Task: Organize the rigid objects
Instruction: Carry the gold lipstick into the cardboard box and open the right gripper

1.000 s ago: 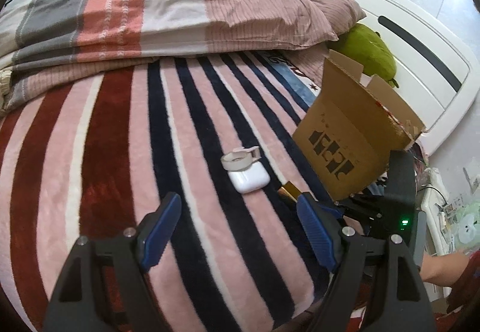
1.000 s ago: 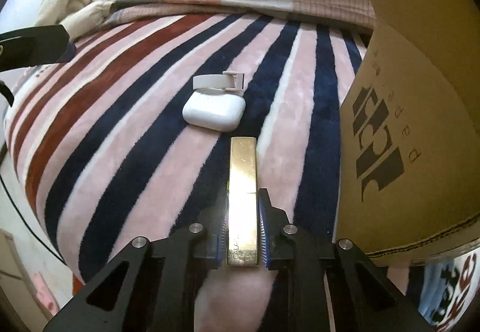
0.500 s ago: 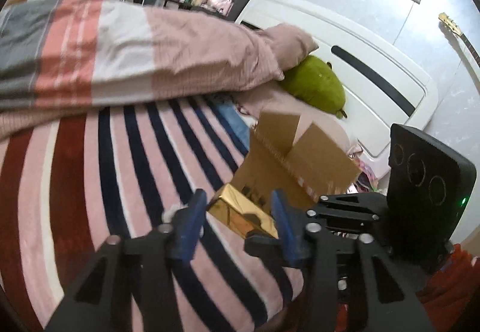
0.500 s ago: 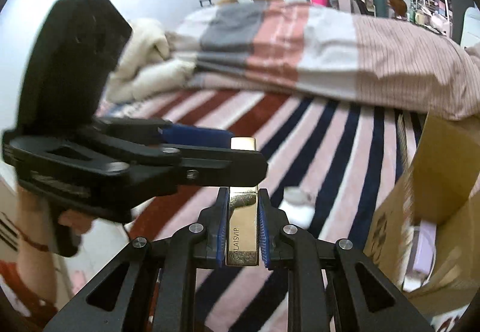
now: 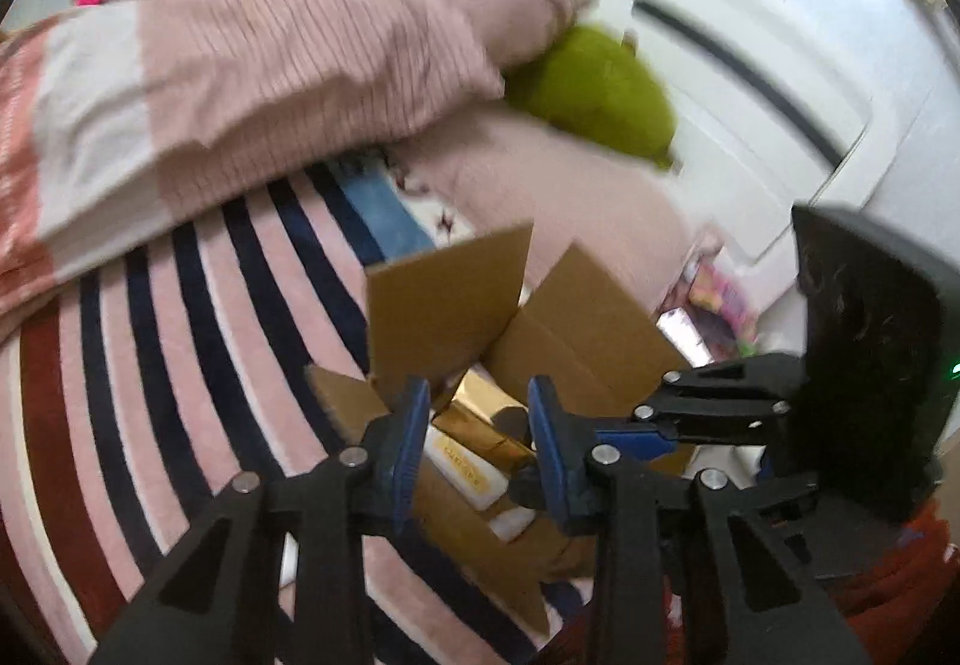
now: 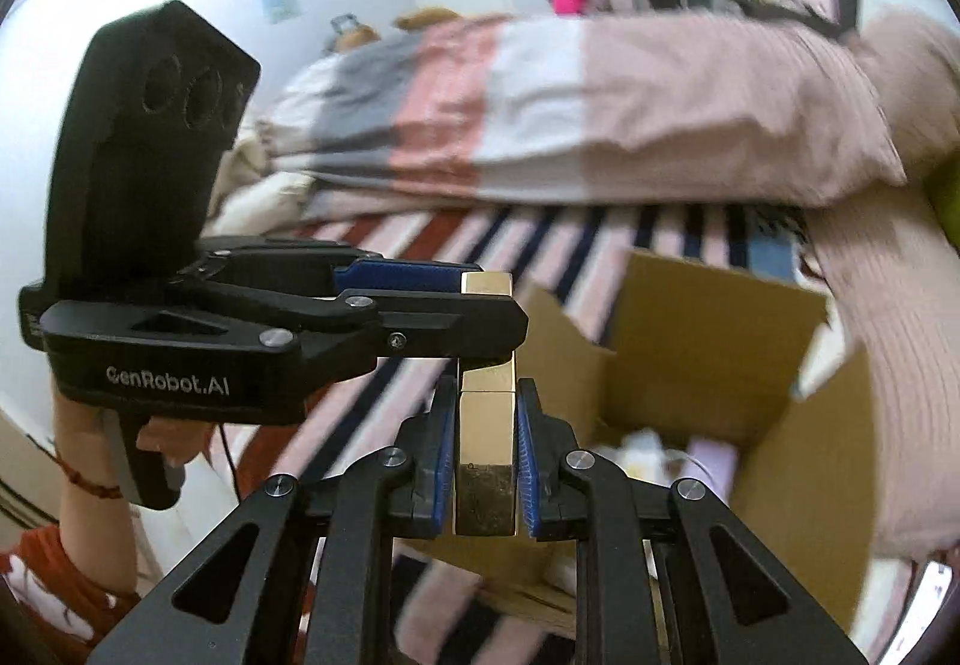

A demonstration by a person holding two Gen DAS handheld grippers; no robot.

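My right gripper is shut on a long gold bar-shaped box and holds it above the near edge of an open cardboard box. My left gripper reaches in from the left; its blue pads stand around the gold box's far end. In the left wrist view the left gripper has the gold box between its fingers, with a gap on each side. The right gripper comes in from the right. The cardboard box below holds a white packet and other small items.
The box sits on a striped blanket on a bed. A folded pink striped duvet and a green plush toy lie behind it. The white headboard stands at the right.
Both grippers have moved right with the gold box, from over the blanket to over the open cardboard box. The left gripper's fingers have stayed around the gold box's far end.
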